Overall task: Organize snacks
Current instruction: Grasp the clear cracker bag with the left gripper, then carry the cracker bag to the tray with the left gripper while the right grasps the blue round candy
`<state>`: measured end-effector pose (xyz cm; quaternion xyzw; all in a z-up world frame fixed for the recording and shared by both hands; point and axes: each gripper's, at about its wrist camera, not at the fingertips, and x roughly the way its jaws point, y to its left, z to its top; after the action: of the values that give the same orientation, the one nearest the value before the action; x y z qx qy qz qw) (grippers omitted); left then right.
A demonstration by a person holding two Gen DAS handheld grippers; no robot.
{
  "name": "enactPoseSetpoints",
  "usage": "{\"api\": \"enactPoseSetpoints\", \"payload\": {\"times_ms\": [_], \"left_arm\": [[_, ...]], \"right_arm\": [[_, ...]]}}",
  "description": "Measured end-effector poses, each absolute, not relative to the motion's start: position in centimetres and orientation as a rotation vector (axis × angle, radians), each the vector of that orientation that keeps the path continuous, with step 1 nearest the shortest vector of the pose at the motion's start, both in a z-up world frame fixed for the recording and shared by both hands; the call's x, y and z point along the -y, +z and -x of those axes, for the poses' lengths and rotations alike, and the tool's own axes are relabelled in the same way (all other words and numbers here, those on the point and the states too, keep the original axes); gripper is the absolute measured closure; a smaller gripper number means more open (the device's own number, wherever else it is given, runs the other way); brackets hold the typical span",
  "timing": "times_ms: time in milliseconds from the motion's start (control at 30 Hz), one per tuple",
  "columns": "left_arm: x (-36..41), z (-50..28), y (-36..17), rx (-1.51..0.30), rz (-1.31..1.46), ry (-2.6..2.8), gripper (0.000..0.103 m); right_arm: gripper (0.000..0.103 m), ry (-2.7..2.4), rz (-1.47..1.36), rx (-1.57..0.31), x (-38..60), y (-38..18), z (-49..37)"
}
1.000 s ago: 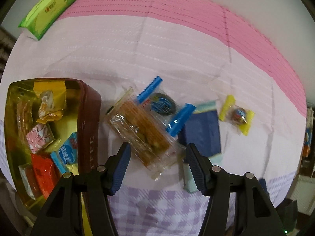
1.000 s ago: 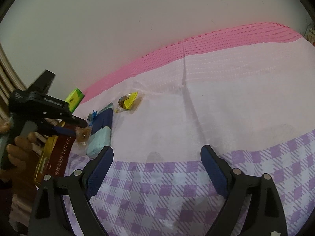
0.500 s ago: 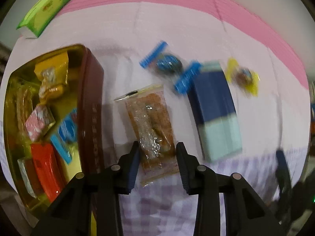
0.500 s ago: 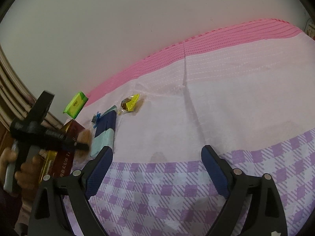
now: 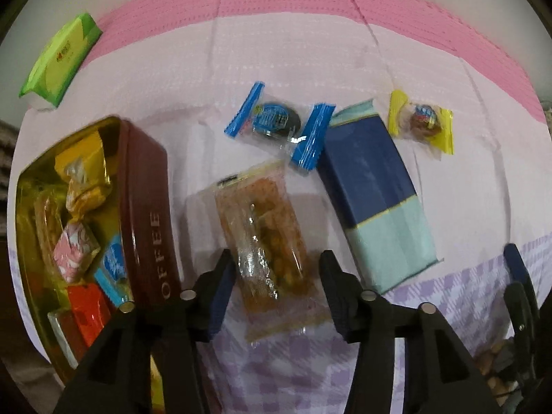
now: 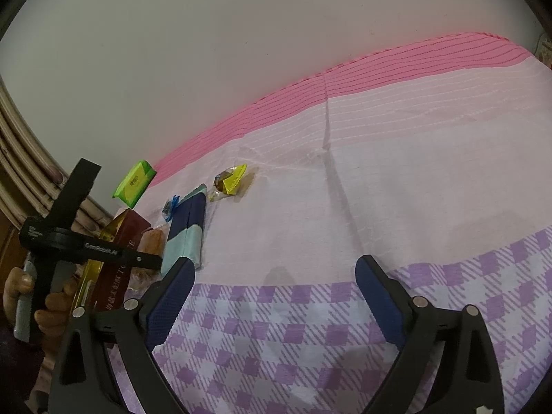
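Fingers (image 5: 220, 284) of the left gripper (image 5: 277, 288) are opening astride the clear-wrapped orange snack bar (image 5: 272, 241) at lower centre, not pressing it; light, crinkly and probably slippery, it seems best pinched across its stiffer middle, while the right gripper (image 6: 276, 296) gapes empty.

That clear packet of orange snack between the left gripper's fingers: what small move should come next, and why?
Probably close again and lift. The left gripper straddles the clear snack packet, its jaws opening and not pressing it. The packet lies on the cloth beside the open tin, which already holds sweets.
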<state>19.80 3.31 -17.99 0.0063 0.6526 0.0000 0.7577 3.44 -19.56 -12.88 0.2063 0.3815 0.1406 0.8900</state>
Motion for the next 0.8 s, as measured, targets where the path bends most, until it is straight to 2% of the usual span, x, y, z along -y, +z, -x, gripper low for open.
{"api": "enactPoseSetpoints", "payload": {"times_ms": [67,100,167,500,800], "left_arm": [[-3.3,-20.1,-18.2,-1.403,-0.004,-0.002,0.055],[-3.3,-20.0,-18.2,-1.389,-0.003,0.000,0.064],[-3.7,-18.9,-17.6,-1.383,0.014,-0.035,0.067],[-5.8,-10.3,-11.0,-1.249,0.088,-0.143,0.067],[-11.9,-6.4,-7.5,-1.182,0.200,-0.165,0.067]], "right_arm": [[0.009,0.293,-0.430,-0.792,19.6,-12.9,-3.4],[0.009,0.294,-0.430,-0.792,19.6,-12.9,-3.4],[0.009,0.292,-0.428,-0.793,19.5,-12.9,-3.4],[0.006,0.282,-0.389,-0.807,18.6,-13.0,-3.8],[0.001,0.266,-0.318,-0.829,17.5,-12.9,-4.1]]}}
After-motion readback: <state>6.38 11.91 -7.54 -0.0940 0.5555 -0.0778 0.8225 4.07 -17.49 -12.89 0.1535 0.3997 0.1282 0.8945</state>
